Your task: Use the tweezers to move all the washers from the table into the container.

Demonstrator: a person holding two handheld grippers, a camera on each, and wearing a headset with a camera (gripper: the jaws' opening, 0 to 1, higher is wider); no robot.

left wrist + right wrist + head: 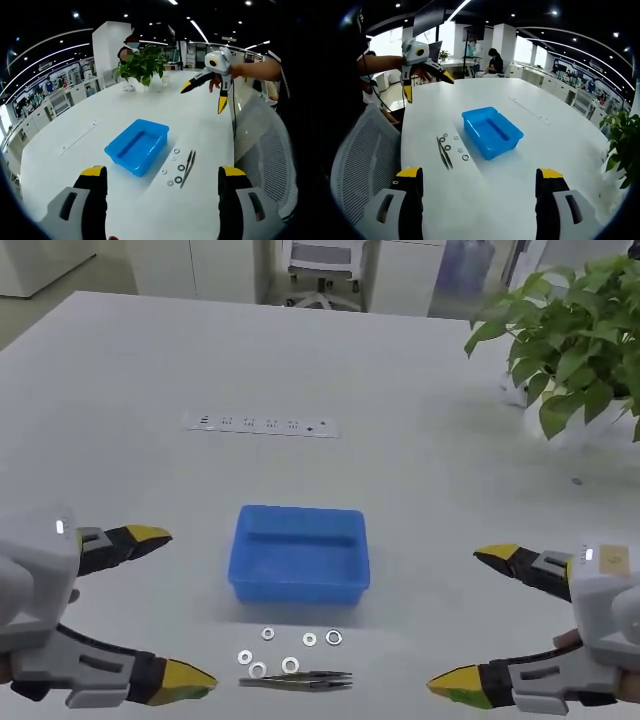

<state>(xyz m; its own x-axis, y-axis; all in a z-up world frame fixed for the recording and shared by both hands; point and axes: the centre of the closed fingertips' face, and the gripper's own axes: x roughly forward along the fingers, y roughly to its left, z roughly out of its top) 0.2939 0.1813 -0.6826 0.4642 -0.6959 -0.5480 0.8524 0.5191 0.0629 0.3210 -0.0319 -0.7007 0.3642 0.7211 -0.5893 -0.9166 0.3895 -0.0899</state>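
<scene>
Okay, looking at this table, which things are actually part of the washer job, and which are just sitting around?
For the job:
- tweezers
- washers, loose on the table
- blue container
- left gripper and right gripper, both open

Just lying about:
- white strip
- potted plant
- office chair

Potted plant [575, 350] far right; white power strip [262, 424] lying flat; chair [322, 270] beyond.
</scene>
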